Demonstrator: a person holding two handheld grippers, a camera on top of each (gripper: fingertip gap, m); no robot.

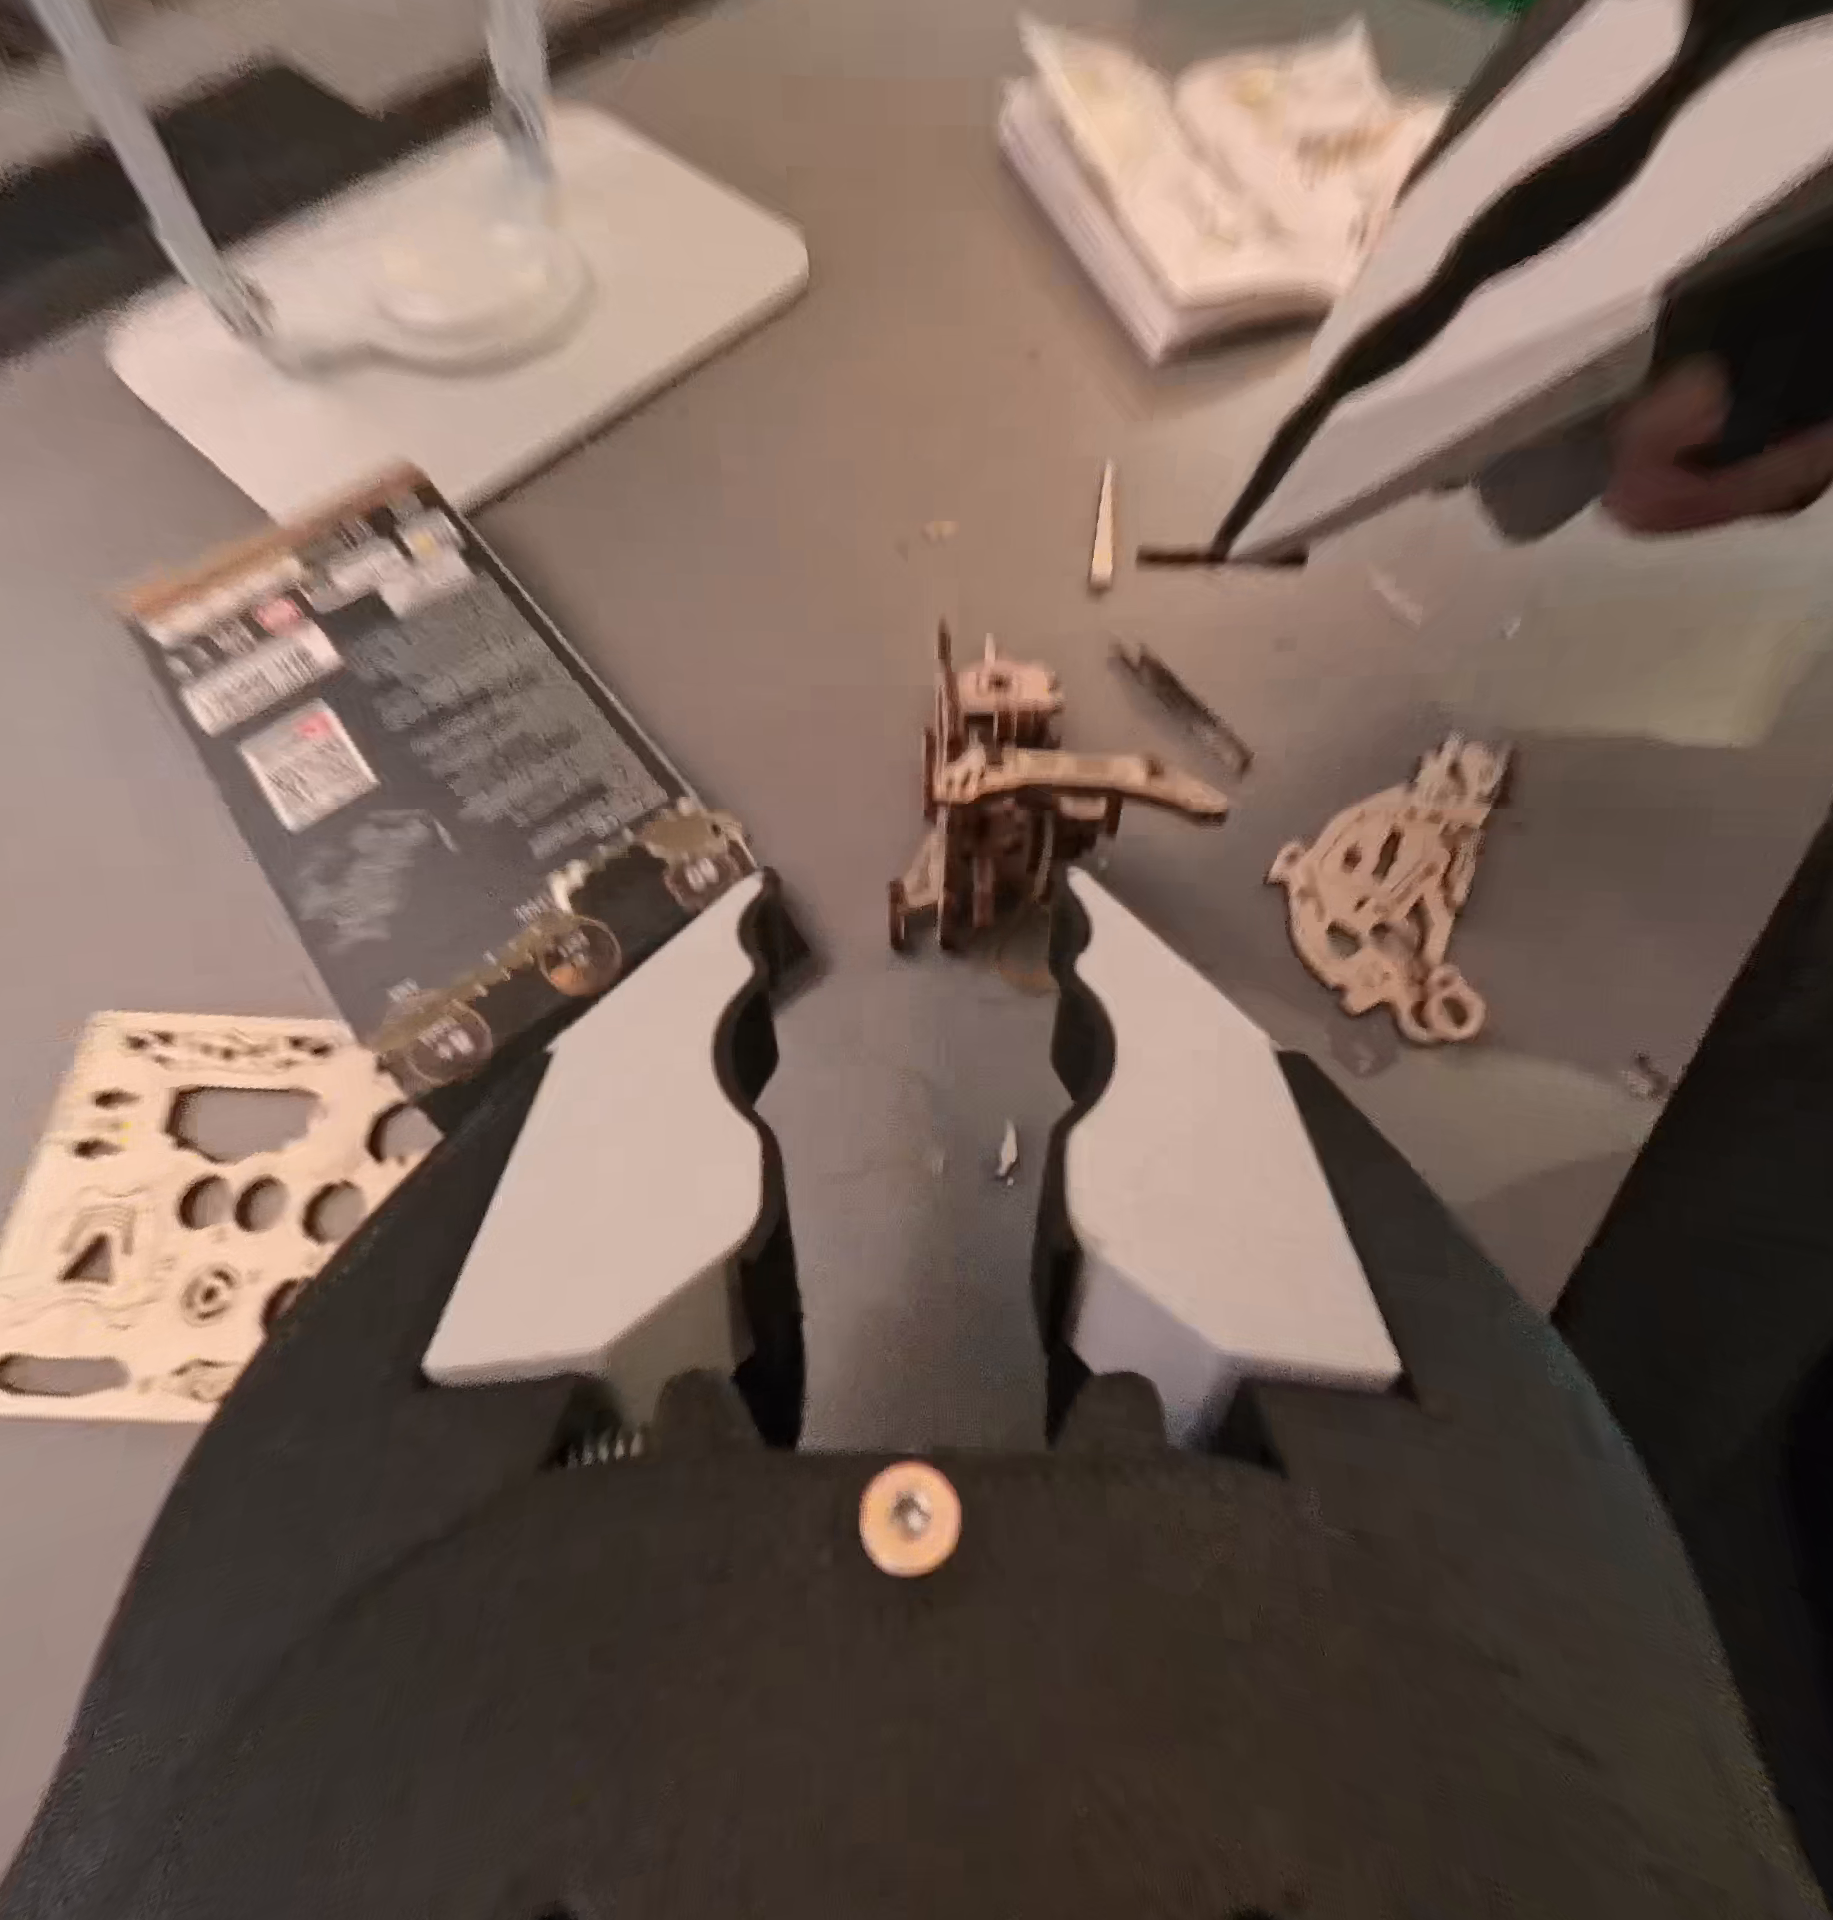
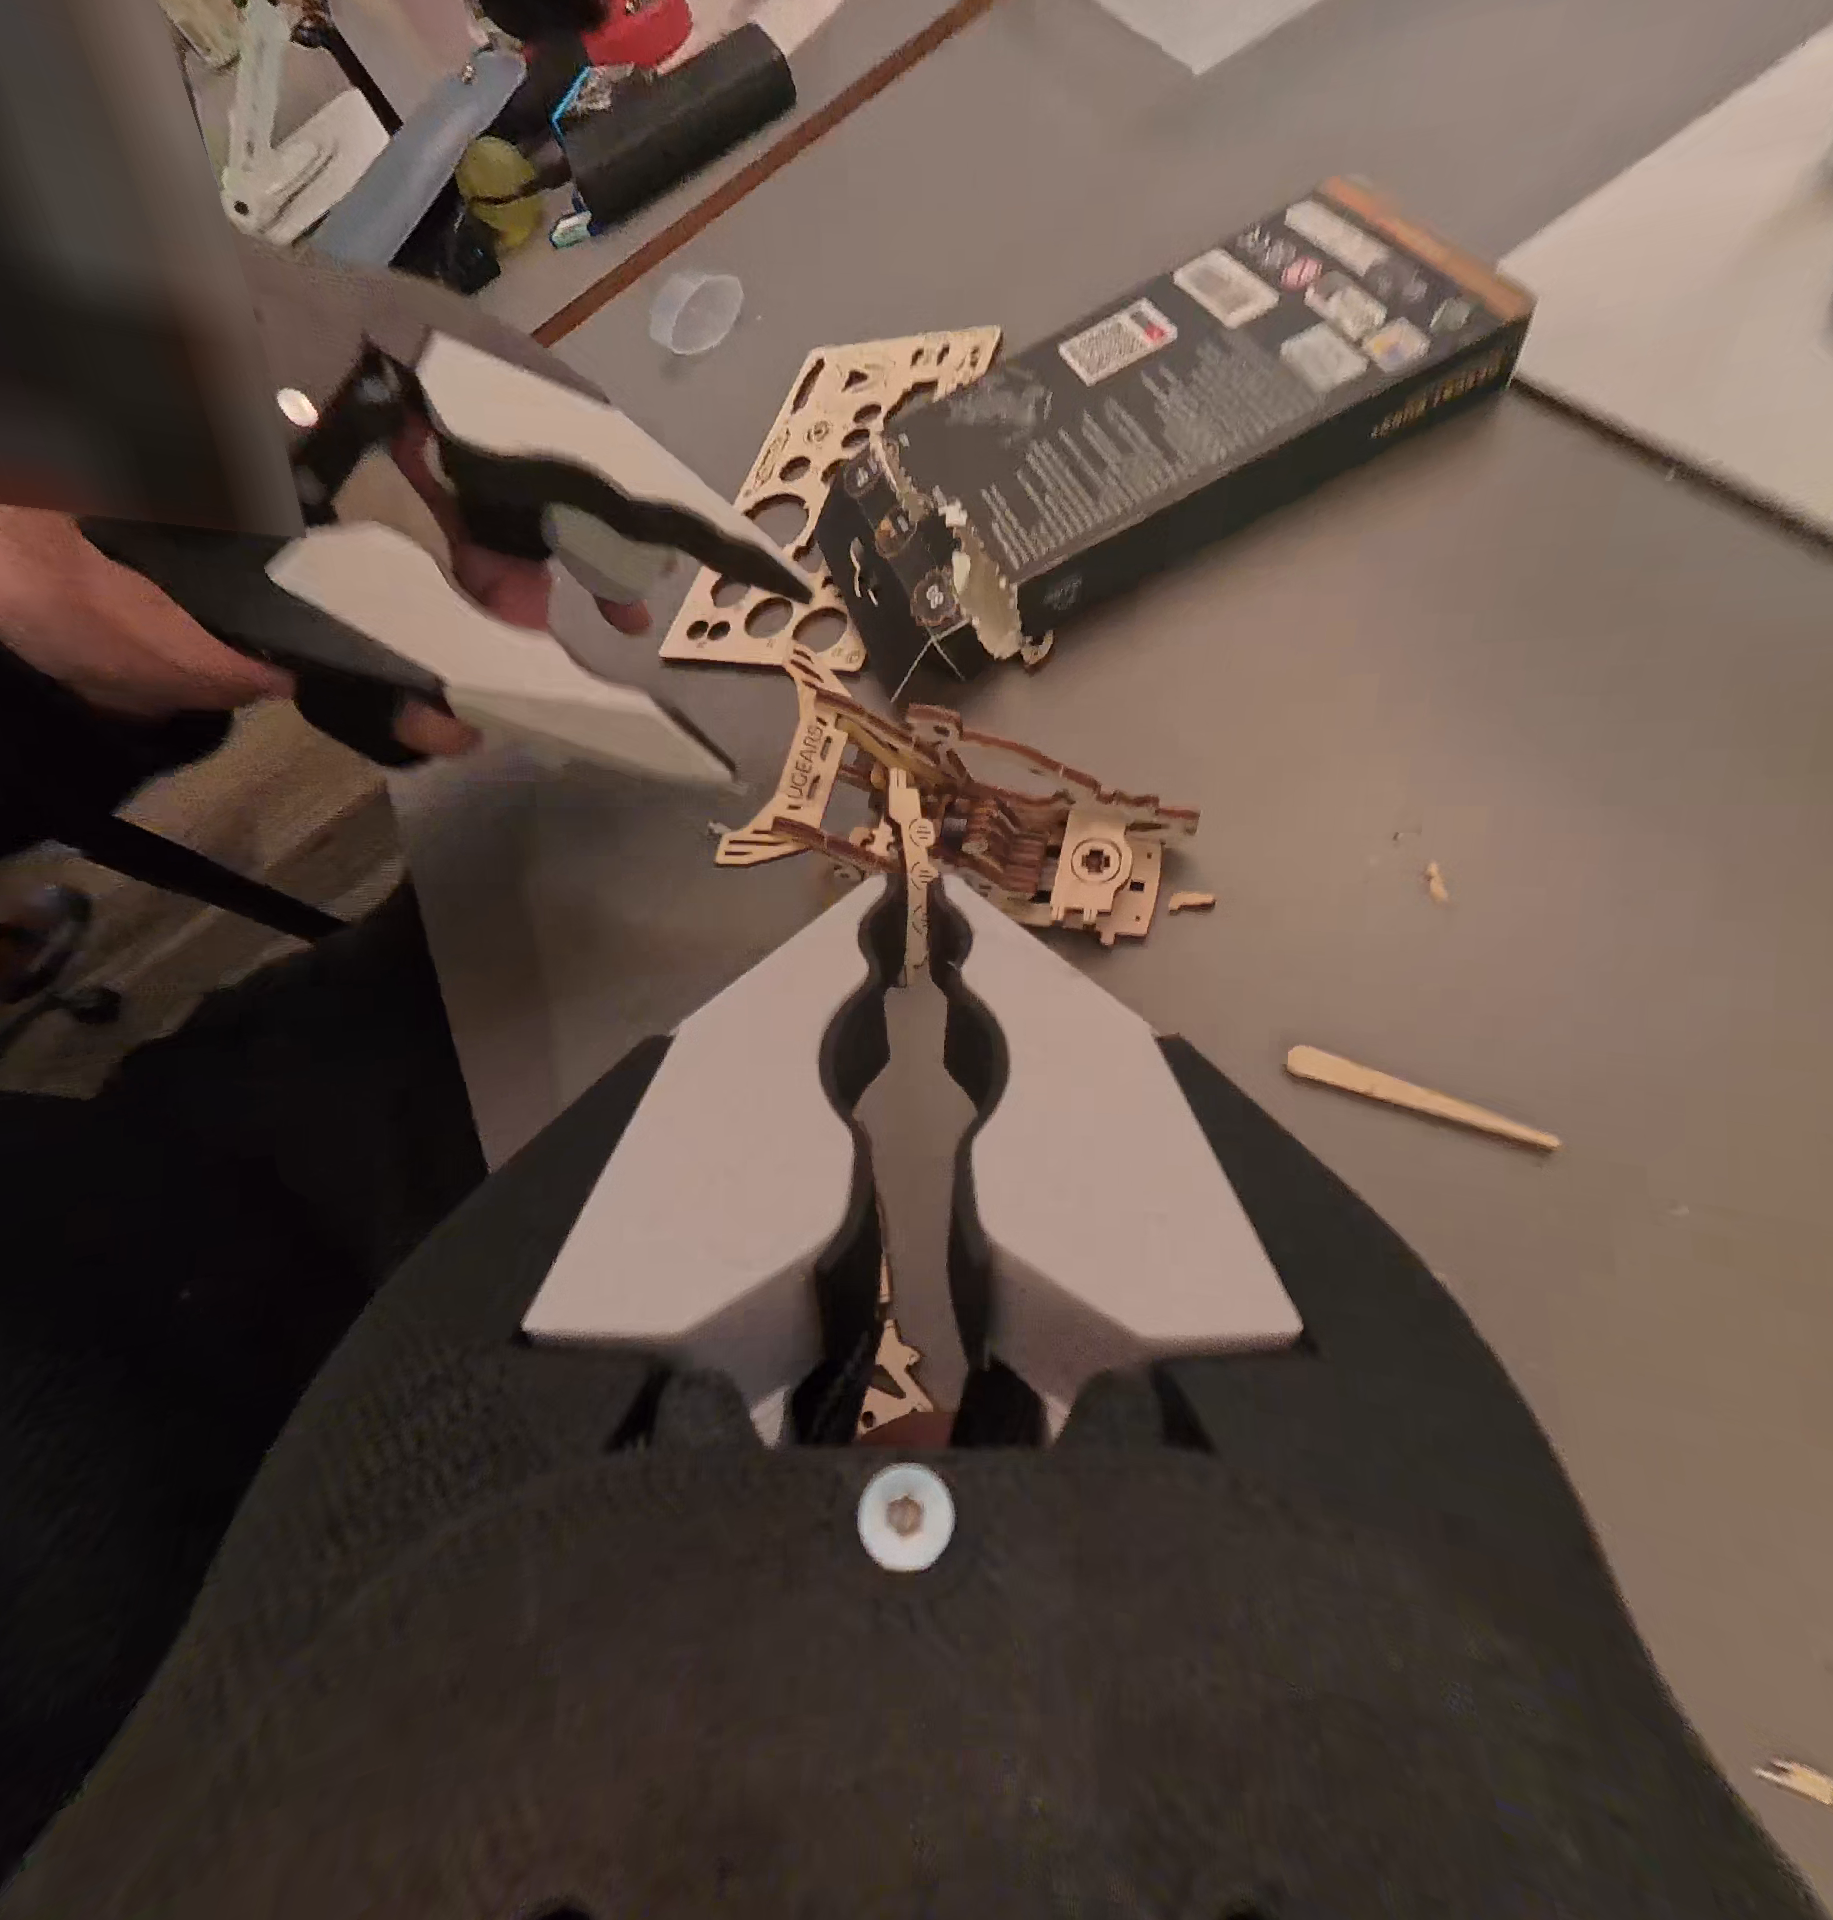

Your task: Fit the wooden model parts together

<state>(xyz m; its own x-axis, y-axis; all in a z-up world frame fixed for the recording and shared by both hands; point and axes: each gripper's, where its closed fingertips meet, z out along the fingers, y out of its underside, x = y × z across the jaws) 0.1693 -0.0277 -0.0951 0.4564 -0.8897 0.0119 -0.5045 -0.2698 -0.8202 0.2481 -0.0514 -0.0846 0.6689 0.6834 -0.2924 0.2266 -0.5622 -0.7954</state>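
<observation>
beside the wooden model (image 2: 953, 821): black box (image 2: 1182, 416), punched sheet (image 2: 777, 582); left claw (image 1: 917, 914) wide, right claw (image 2: 917, 894) pinching its lever.

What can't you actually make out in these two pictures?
- wooden part held in the right gripper: right wrist view, seen edge-on and mostly hidden between the fingers, so its shape is unclear.
- open booklet: left wrist view, blurred, one corner covered by that gripper.
- punched wooden sheet: left wrist view, cut by the left edge, partly under the left gripper and the black box.
</observation>
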